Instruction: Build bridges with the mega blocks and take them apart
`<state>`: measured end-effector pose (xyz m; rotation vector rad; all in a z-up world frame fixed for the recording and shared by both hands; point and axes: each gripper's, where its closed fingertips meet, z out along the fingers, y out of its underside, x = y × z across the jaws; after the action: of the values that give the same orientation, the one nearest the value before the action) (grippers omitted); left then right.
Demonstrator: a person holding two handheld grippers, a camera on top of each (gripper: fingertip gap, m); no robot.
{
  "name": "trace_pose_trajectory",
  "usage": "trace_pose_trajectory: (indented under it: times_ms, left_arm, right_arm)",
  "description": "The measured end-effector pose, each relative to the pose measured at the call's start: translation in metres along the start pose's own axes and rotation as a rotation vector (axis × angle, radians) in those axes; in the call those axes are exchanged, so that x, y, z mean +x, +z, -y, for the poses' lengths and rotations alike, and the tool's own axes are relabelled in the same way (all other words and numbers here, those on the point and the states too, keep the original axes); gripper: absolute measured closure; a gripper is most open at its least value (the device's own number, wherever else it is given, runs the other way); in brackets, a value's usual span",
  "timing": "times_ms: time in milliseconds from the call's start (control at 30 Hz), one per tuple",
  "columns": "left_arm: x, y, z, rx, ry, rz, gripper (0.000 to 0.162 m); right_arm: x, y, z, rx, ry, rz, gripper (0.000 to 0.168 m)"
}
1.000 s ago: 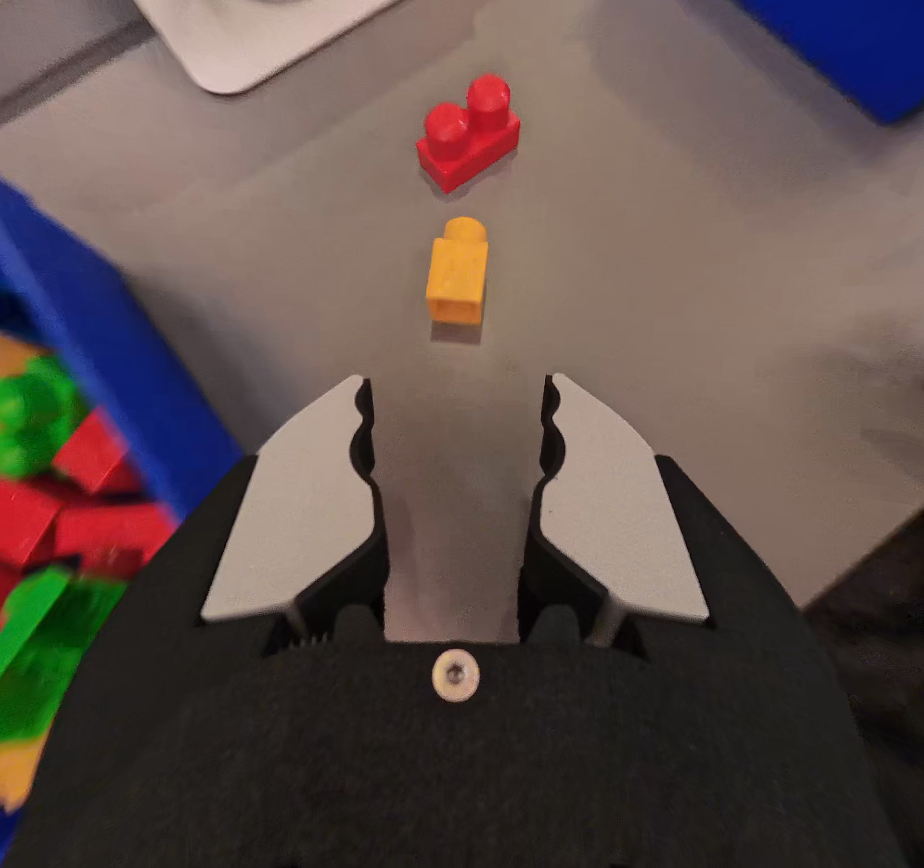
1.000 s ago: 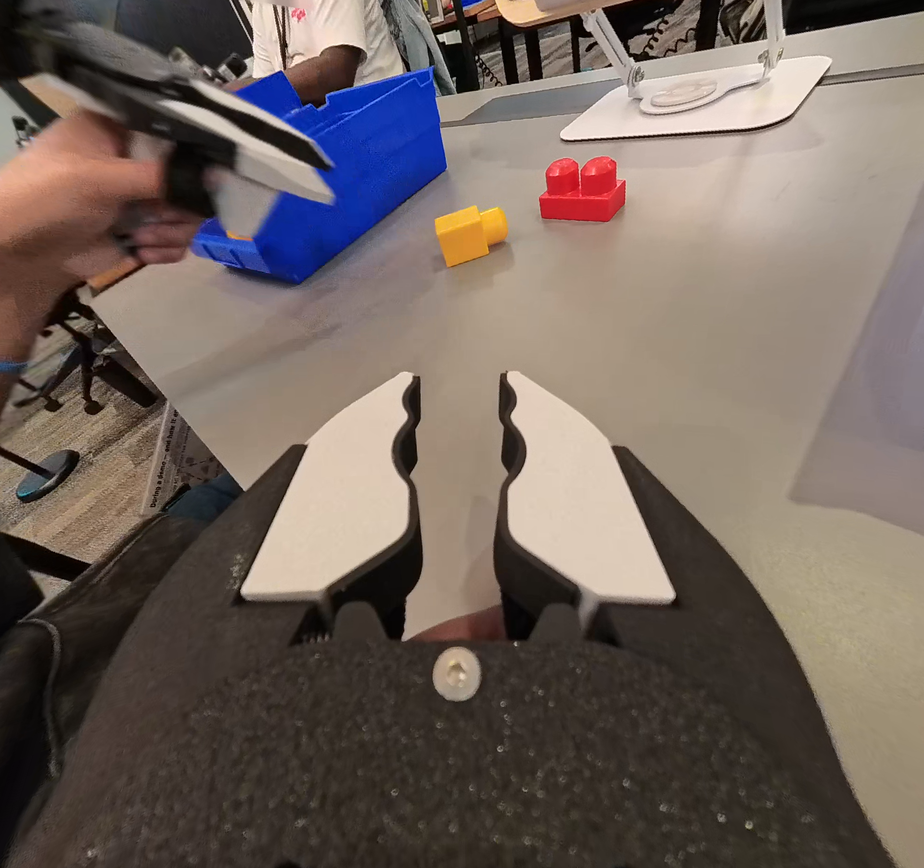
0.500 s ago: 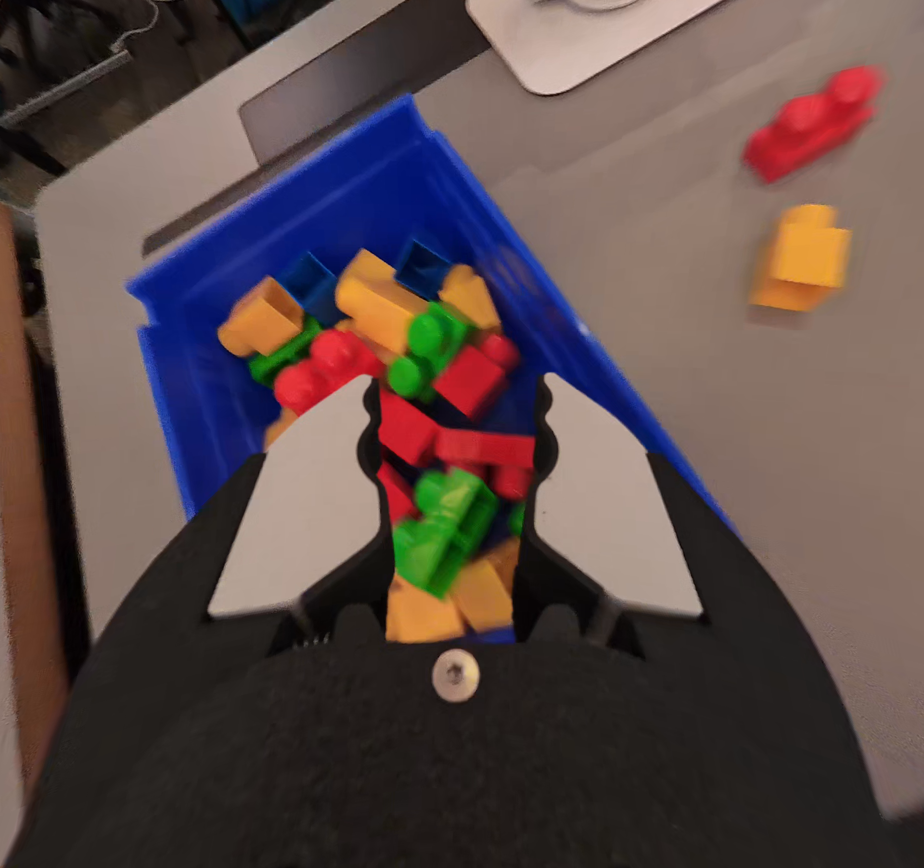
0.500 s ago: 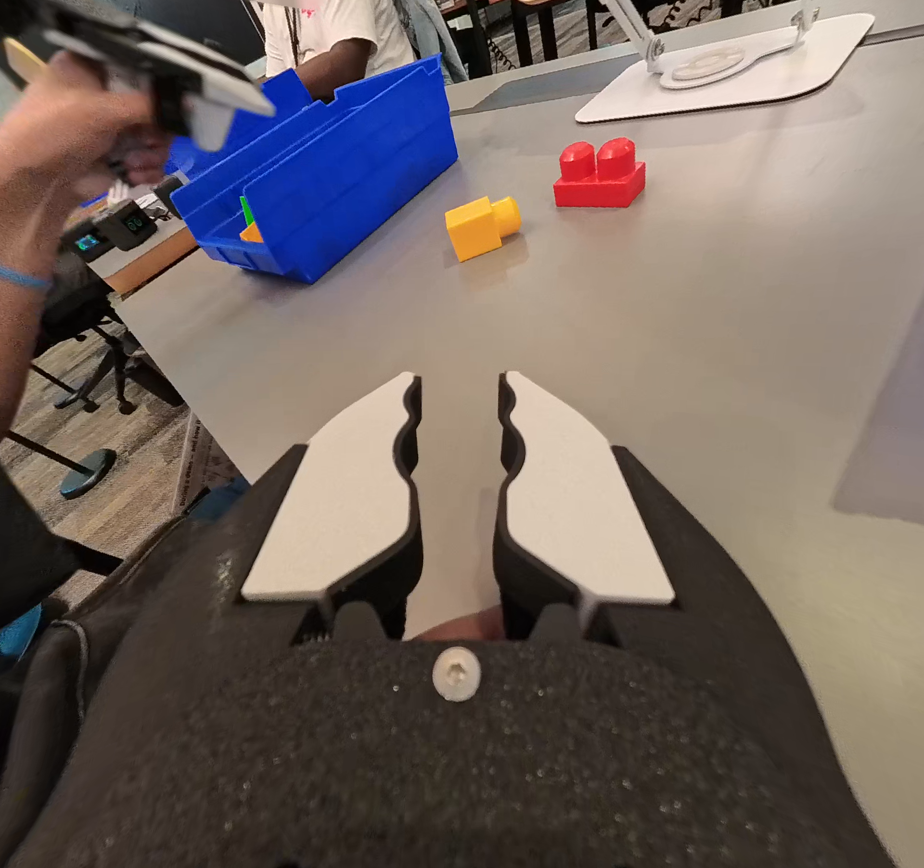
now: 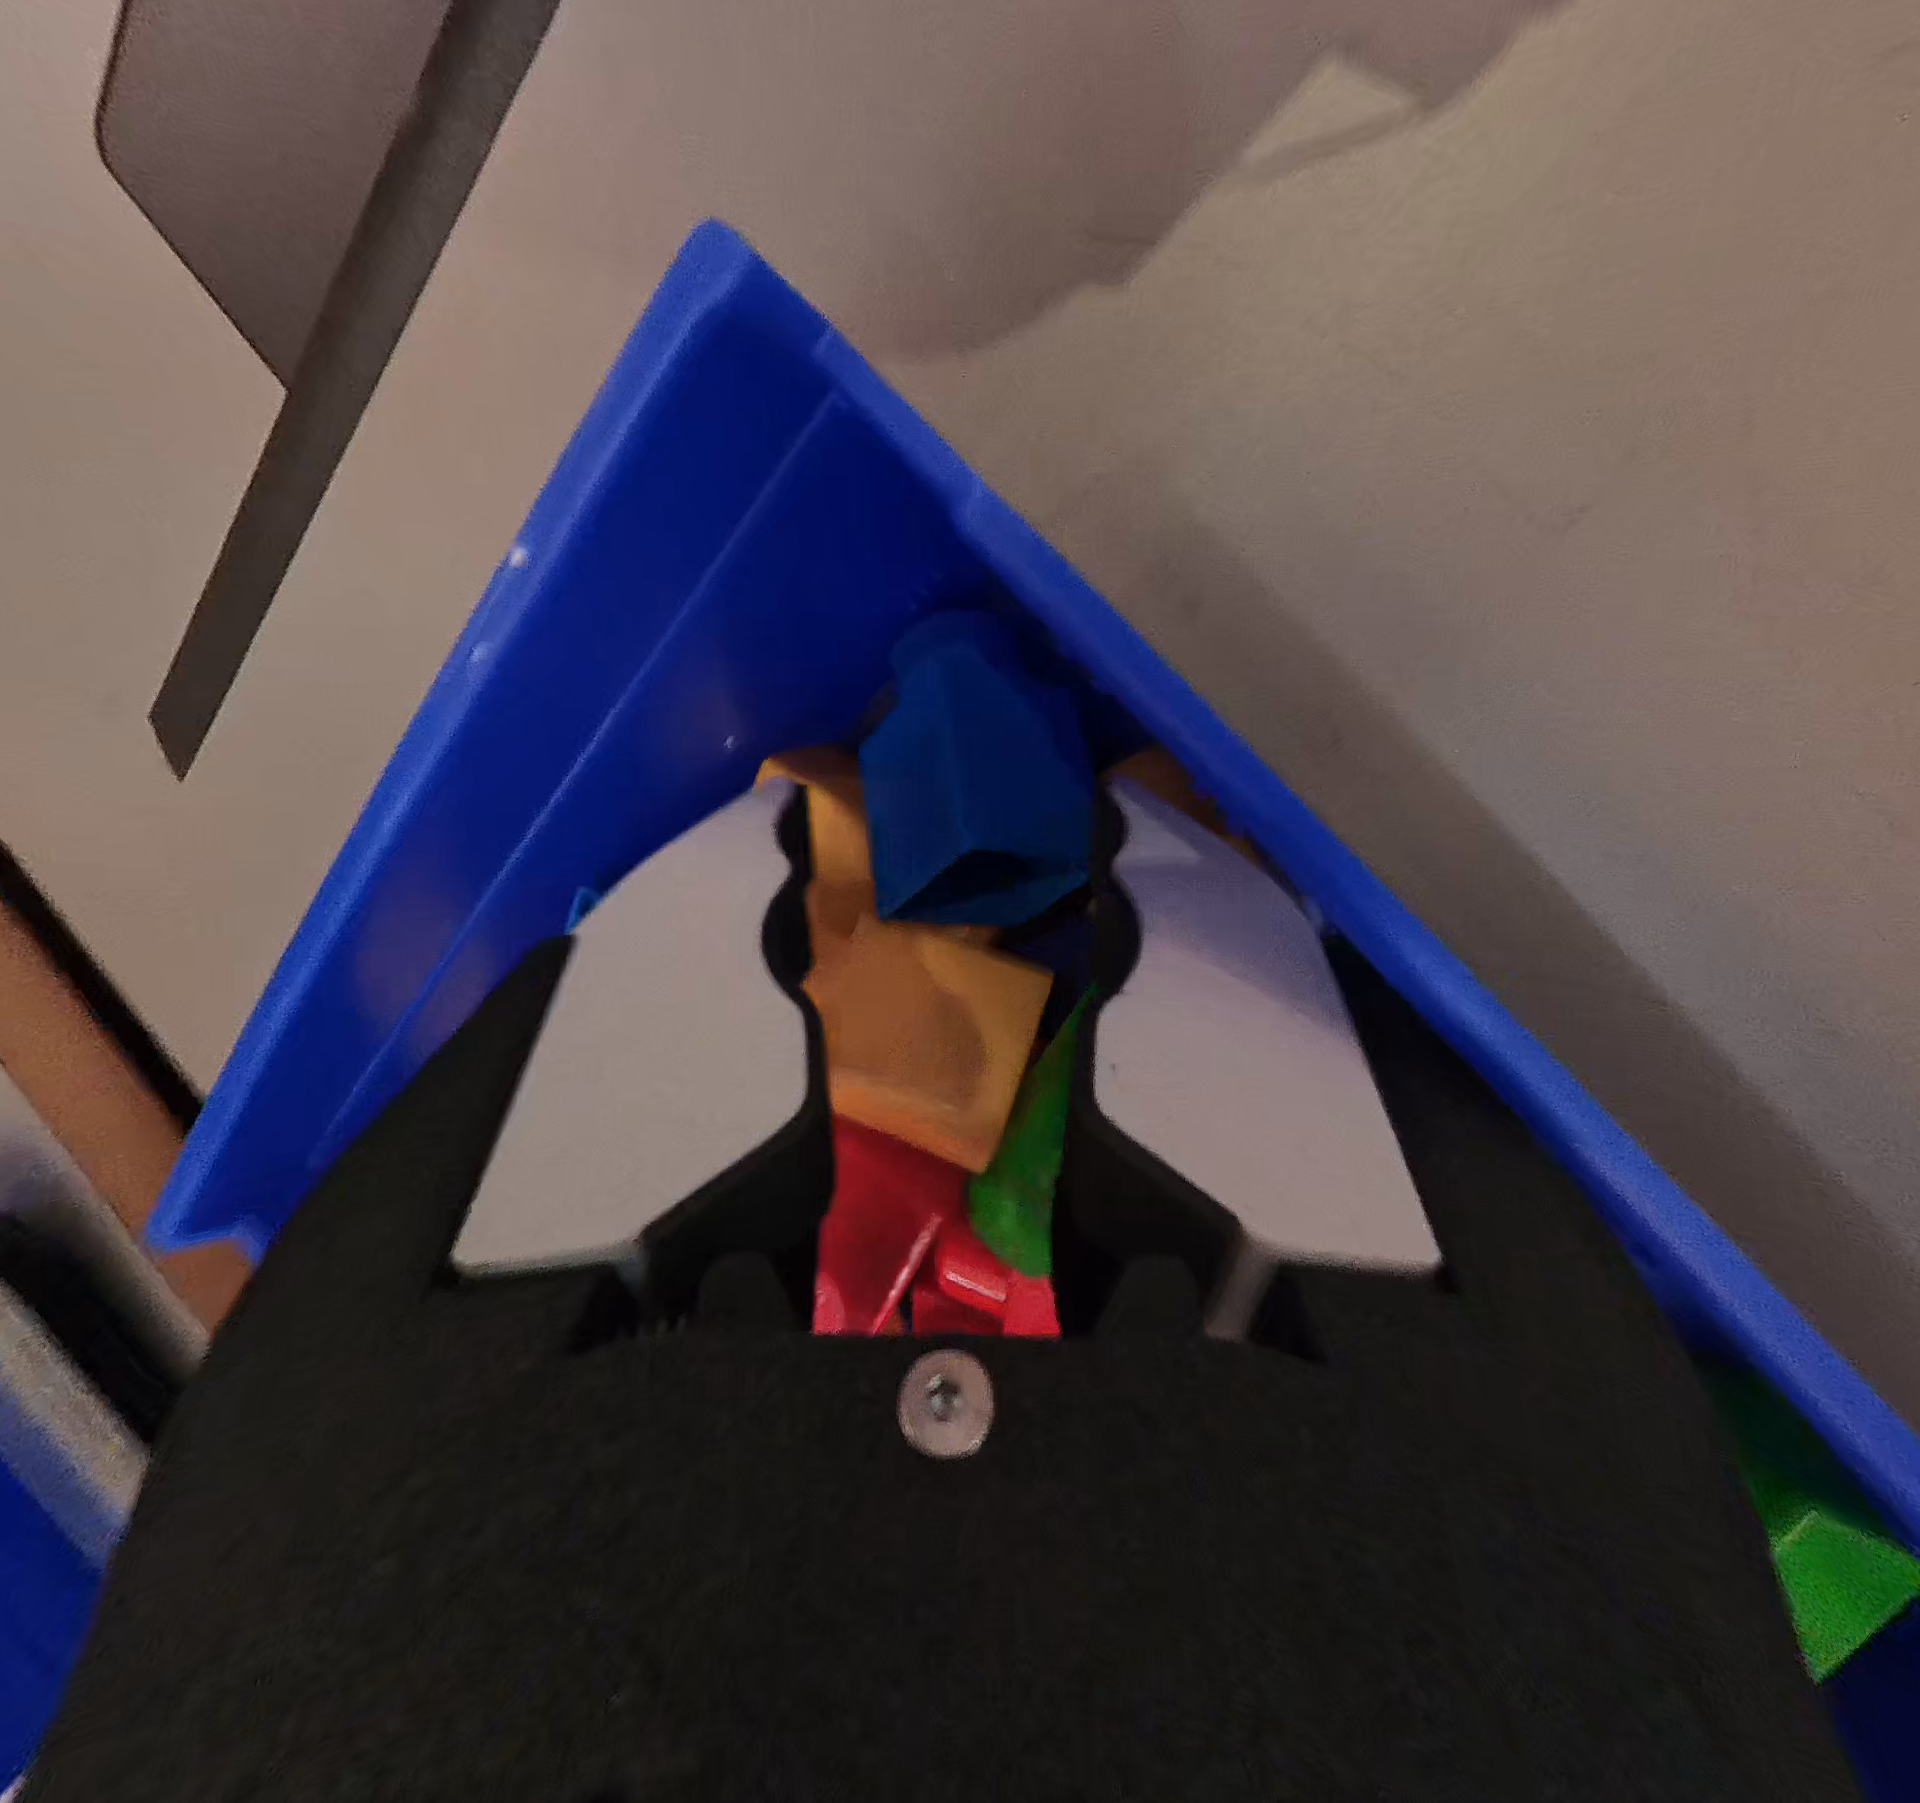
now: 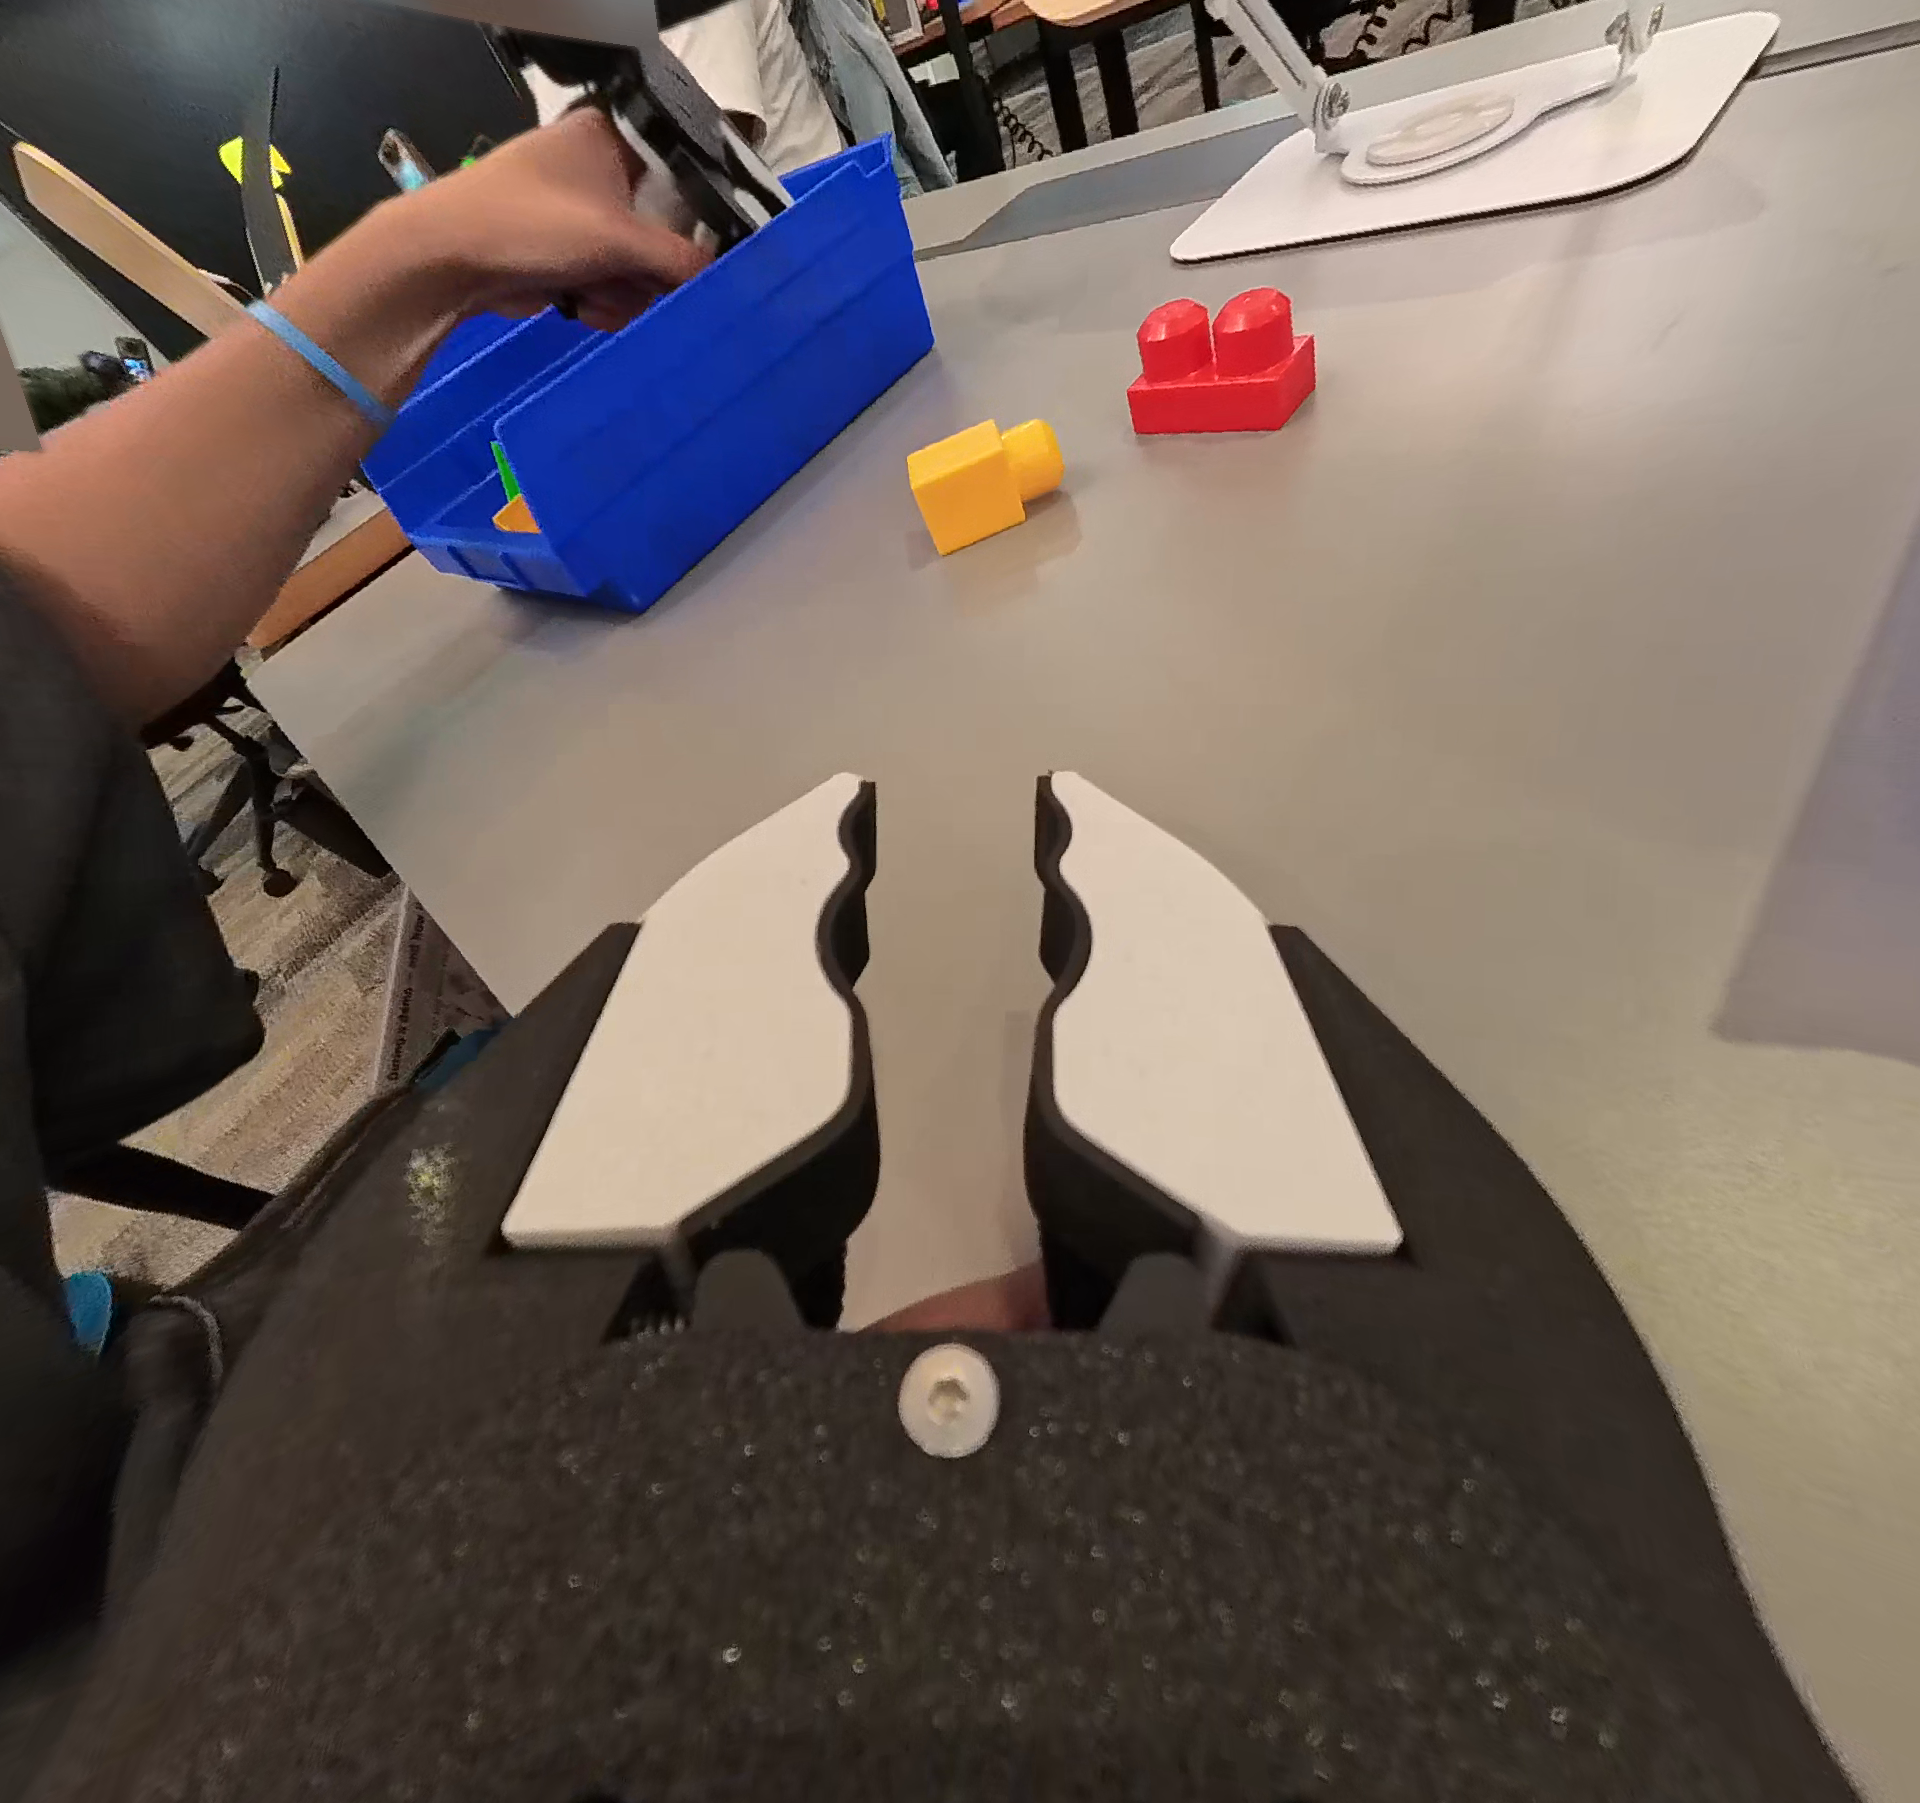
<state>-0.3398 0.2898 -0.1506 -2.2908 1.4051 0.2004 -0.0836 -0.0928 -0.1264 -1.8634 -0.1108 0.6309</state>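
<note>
My left gripper (image 5: 943,813) is open and reaches down into the far corner of the blue bin (image 5: 727,330). A blue block (image 5: 971,808) lies between its fingertips, with an orange block (image 5: 914,1026), a red block (image 5: 904,1254) and a green block (image 5: 1023,1161) behind it. In the right wrist view the left gripper (image 6: 696,174) dips into the bin (image 6: 707,403), tips hidden. A yellow one-stud block (image 6: 977,501) lies on its side and a red two-stud block (image 6: 1221,371) stands upright on the table. My right gripper (image 6: 956,797) is open and empty, low over the table's near edge.
The grey table (image 6: 1403,714) ends at its left edge just beside the bin. A white stand base (image 6: 1507,132) sits at the back right. The person's arm (image 6: 208,465) reaches across on the left. A dark slot (image 5: 312,299) shows in the table beyond the bin.
My left gripper has swung from over the loose blocks to the bin and dropped into its far corner around the blue block. The right gripper has edged slightly toward the blocks.
</note>
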Motion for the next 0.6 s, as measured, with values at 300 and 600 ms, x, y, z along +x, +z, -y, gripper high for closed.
trace_pose_trajectory:
  times_ms: [300, 600]
  left_arm:
    - [0.0, 0.005, -0.009, -0.095, 0.055, 0.015, 0.125]
    - [-0.009, -0.025, -0.011, 0.111, -0.076, -0.06, 0.162]
  right_arm:
    - [-0.001, 0.002, -0.002, -0.024, 0.006, 0.02, 0.14]
    - [-0.002, 0.002, -0.003, -0.024, 0.004, 0.027, 0.14]
